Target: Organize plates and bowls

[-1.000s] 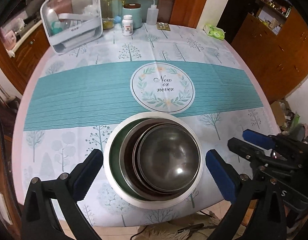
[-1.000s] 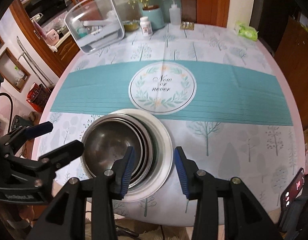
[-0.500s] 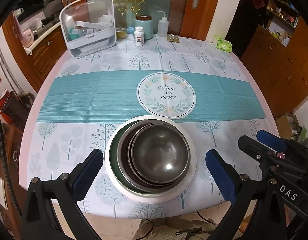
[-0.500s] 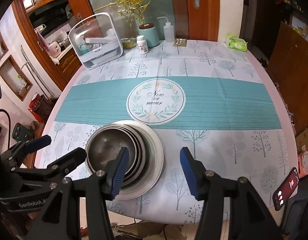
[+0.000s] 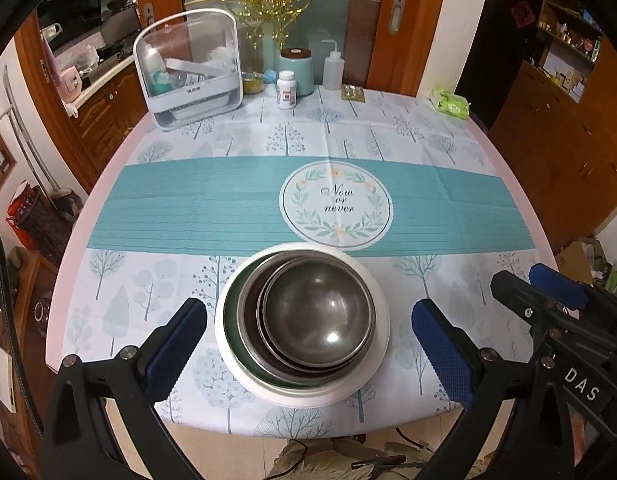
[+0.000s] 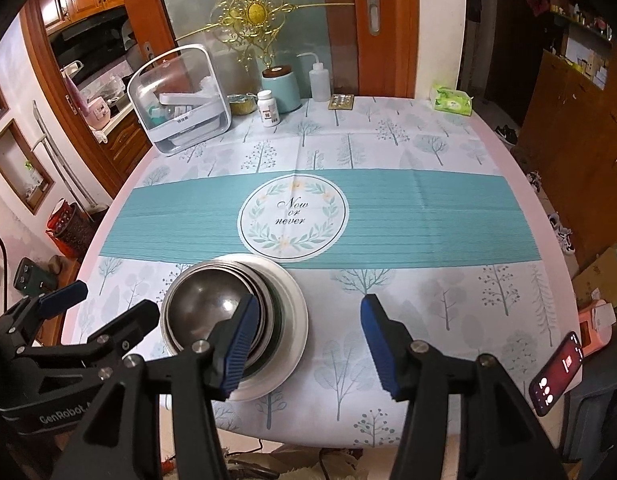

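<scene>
Steel bowls (image 5: 320, 312), three by my count, sit nested in one white plate (image 5: 382, 344) on the bench (image 5: 448, 148), between and just beyond the left tongs (image 5: 308, 350), whose jaws stand wide apart and empty. Right tongs (image 6: 304, 340) are also parted, holding nothing, with the stack at their left finger. Stacking looks finished; next move likely calls only for clearing both tongs away without nudging the stack.
</scene>
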Available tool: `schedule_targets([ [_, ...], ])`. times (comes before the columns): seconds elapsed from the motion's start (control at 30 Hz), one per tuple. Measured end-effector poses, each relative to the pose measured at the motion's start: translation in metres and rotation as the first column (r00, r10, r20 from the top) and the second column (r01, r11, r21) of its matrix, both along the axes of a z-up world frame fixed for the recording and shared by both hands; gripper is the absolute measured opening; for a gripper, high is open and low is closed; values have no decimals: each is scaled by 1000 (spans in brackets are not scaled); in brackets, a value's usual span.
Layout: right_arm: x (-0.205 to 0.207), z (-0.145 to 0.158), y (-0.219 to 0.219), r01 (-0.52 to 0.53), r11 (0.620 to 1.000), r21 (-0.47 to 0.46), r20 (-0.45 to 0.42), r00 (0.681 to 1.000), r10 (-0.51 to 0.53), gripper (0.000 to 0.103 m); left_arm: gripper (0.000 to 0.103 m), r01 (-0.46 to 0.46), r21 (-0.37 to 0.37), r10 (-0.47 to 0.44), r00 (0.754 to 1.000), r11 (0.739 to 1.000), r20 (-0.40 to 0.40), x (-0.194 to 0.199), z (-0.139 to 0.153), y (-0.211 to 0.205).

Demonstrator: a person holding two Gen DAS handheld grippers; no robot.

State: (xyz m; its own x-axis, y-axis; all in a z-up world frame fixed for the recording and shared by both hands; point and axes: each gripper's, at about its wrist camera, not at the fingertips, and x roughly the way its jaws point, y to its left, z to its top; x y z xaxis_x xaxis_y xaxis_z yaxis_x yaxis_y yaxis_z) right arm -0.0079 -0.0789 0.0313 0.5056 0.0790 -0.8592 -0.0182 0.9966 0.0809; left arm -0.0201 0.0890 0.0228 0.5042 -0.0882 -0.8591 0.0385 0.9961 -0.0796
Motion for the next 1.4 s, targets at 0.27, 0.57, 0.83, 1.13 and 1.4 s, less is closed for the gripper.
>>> schedule_targets([
  [0.27,-2,10,-5,15,1000,-16,25,1000,-15,54,102,5,24,-6,999,1000,43,-3,11,-10],
  [0.57,-2,15,-7,21,999,-29,44,999,-20,54,102,13,28,-15,998,1000,61,-1,14,-16],
  [0.83,0,17,-9,23,999,-32,58,998,-21,54,102,10,32,-12,997,999,74,0,16,-18],
  [1.13,0,17,-12,26,999,-30,61,998,-24,54,102,10,29,-12,997,1000,72,0,16,-19],
  [1.4,0,17,-13,25,999,-28,59,998,-23,54,102,15,24,-17,998,1000,65,2,15,-21],
])
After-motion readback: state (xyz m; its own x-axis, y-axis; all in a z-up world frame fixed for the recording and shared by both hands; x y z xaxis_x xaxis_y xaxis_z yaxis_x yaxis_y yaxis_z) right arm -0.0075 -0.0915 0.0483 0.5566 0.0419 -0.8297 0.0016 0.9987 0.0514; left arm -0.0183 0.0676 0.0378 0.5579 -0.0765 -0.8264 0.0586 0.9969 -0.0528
